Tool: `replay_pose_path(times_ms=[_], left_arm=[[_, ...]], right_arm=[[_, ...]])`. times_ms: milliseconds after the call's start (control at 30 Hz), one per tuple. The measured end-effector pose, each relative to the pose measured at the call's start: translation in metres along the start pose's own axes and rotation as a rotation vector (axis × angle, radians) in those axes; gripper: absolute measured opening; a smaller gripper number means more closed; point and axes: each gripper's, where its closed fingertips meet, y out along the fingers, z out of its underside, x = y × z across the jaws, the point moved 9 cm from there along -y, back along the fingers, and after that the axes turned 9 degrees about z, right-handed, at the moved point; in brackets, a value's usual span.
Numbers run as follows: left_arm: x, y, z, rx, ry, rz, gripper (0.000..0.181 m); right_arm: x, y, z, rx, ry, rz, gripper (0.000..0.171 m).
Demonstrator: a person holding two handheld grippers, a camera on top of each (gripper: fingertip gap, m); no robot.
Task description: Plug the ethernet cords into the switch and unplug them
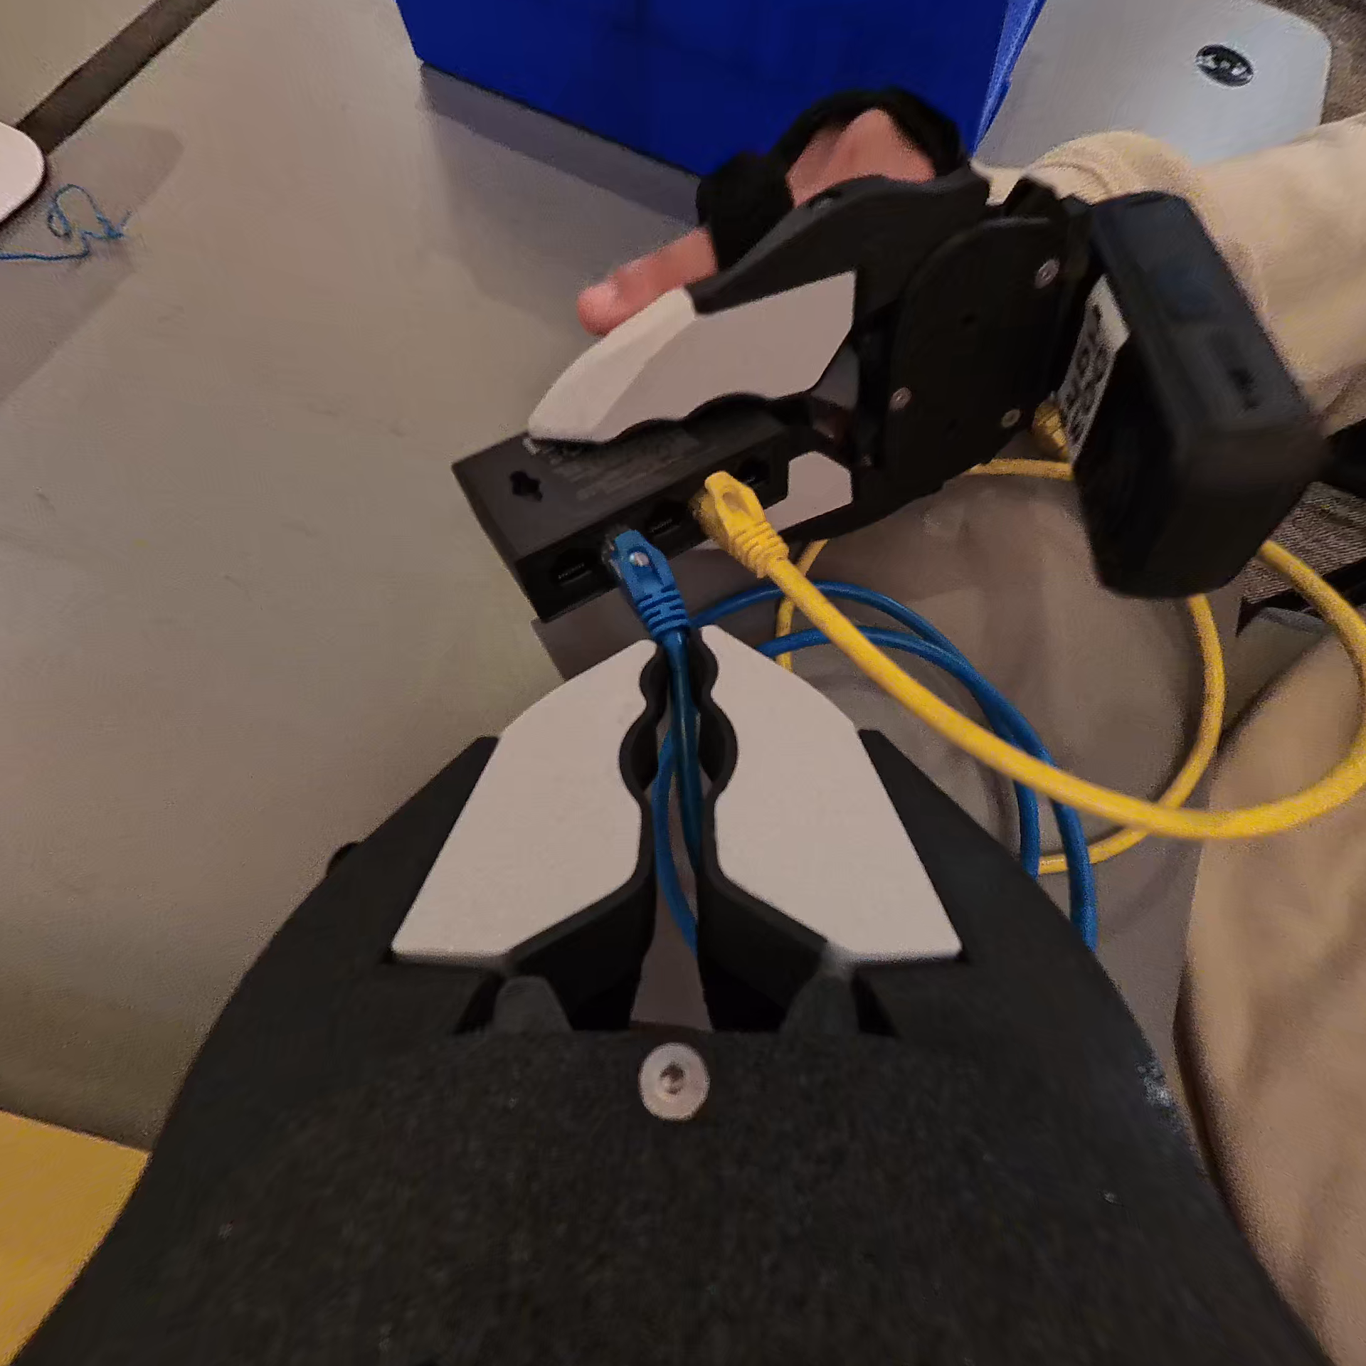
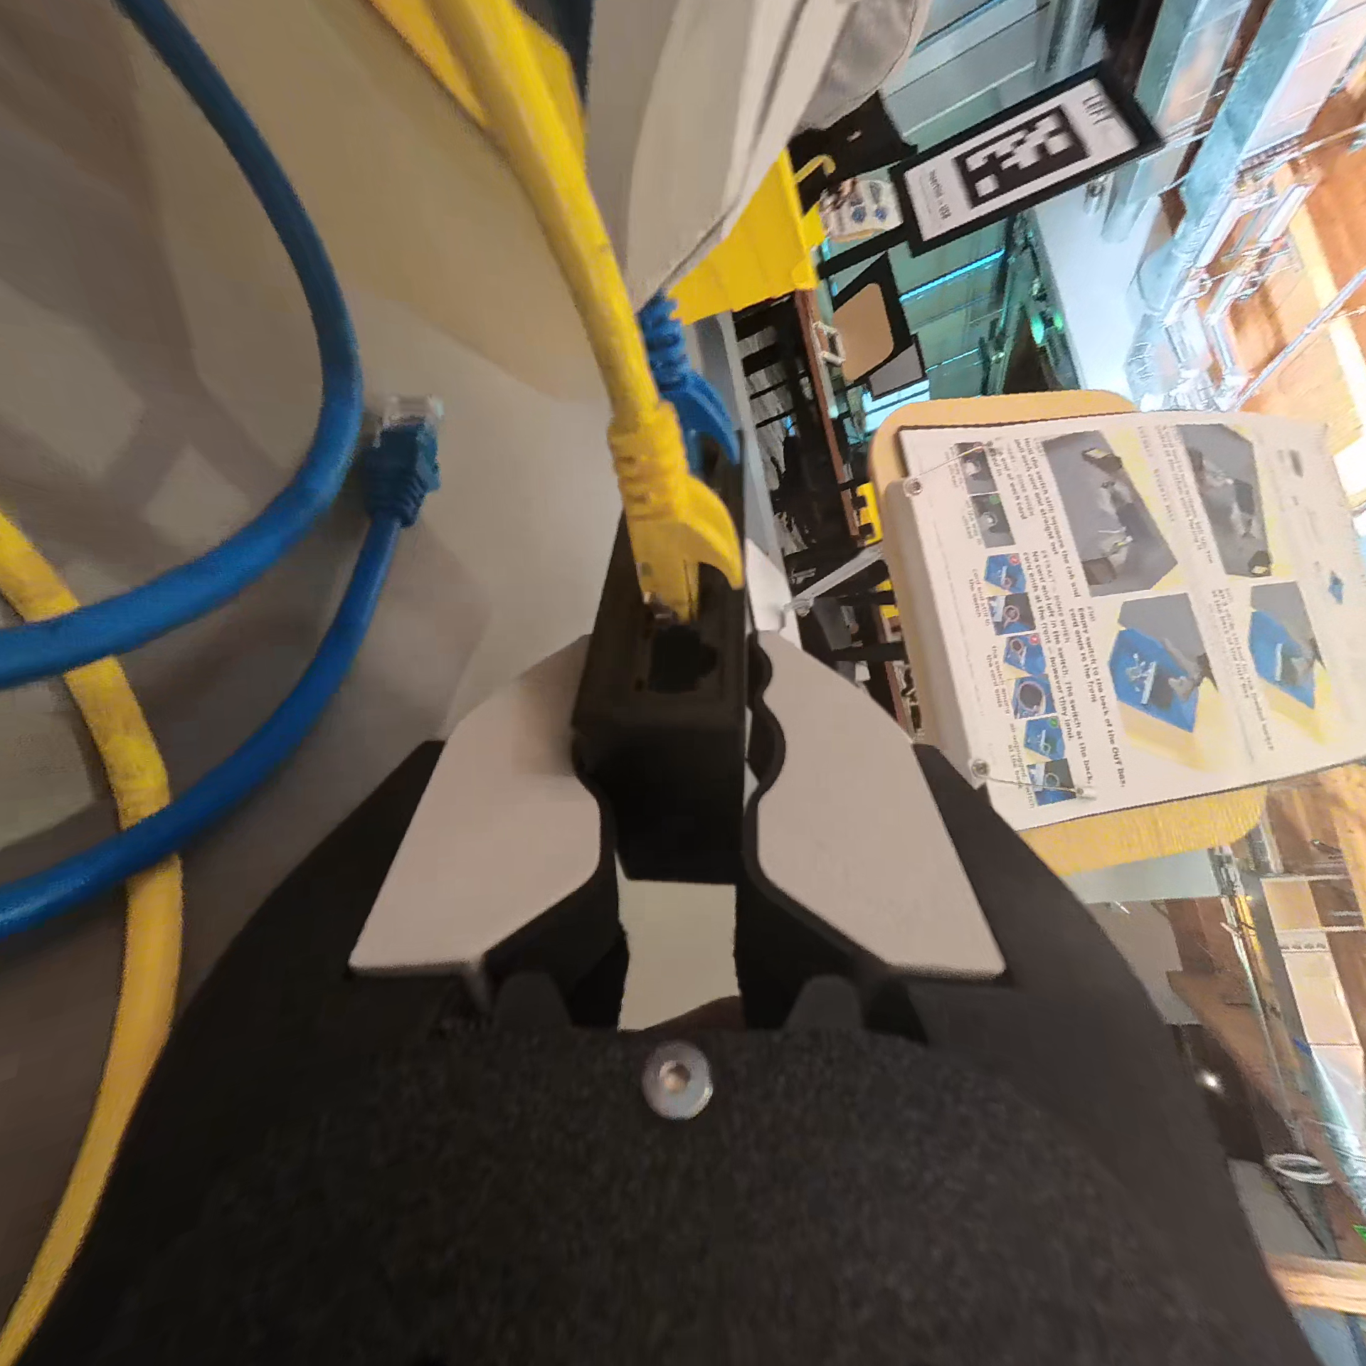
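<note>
The black switch (image 1: 591, 503) is held off the table with its port row facing me. My right gripper (image 2: 665, 665) is shut on the switch (image 2: 665, 739) at its end; it also shows in the left wrist view (image 1: 665, 369). A yellow cord's plug (image 1: 732, 517) sits in one port, also seen in the right wrist view (image 2: 665, 517). A blue cord's plug (image 1: 643, 569) is at another port. My left gripper (image 1: 680, 650) is shut on the blue cord (image 1: 684, 702) just behind its plug. The blue cord's loose other plug (image 2: 406, 451) hangs free.
A blue box (image 1: 702, 66) stands behind the switch on the grey table (image 1: 222, 443). Yellow and blue cord loops (image 1: 1109, 776) lie over a person's beige clothing. A printed instruction sheet (image 2: 1109, 606) on a board and a yellow bin (image 2: 746, 251) show in the right wrist view.
</note>
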Motion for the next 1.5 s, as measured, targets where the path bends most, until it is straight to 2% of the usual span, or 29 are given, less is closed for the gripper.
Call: replay_pose_path(times_ms=[133,233,433,567,867,1133,1200,1333,1500], left_arm=[[-0.003,0.005,0.002,0.037,0.015,-0.007,0.005],[-0.009,0.004,-0.002,0.020,0.043,-0.028,0.004],[-0.017,0.002,-0.010,0.015,0.102,-0.143,0.004],[-0.009,0.001,-0.008,0.047,0.108,-0.276,0.005],[0.003,0.000,0.002,-0.049,0.032,-0.137,0.005],[0.004,-0.022,-0.007,-0.287,-0.018,0.056,0.013],[0.004,-0.025,-0.007,-0.272,-0.025,0.076,0.015],[0.005,-0.019,-0.001,-0.110,0.007,-0.006,0.024],[-0.001,-0.011,-0.002,-0.085,0.092,-0.123,0.017]], right_arm=[[0.009,0.002,0.001,0.022,-0.032,-0.049,0.031],[0.004,-0.003,0.001,-0.018,-0.024,-0.004,0.029],[-0.002,-0.006,0.000,-0.040,0.054,0.025,0.028],[-0.002,-0.011,-0.011,-0.106,0.059,0.058,0.028],[0.000,-0.004,-0.007,-0.033,0.042,0.003,0.030],[-0.014,-0.016,-0.005,-0.149,0.154,0.011,0.030],[-0.014,-0.016,-0.005,-0.146,0.153,0.014,0.030],[-0.010,-0.014,-0.005,-0.111,0.085,0.022,0.030],[-0.007,-0.015,-0.010,-0.118,0.070,0.020,0.030]])
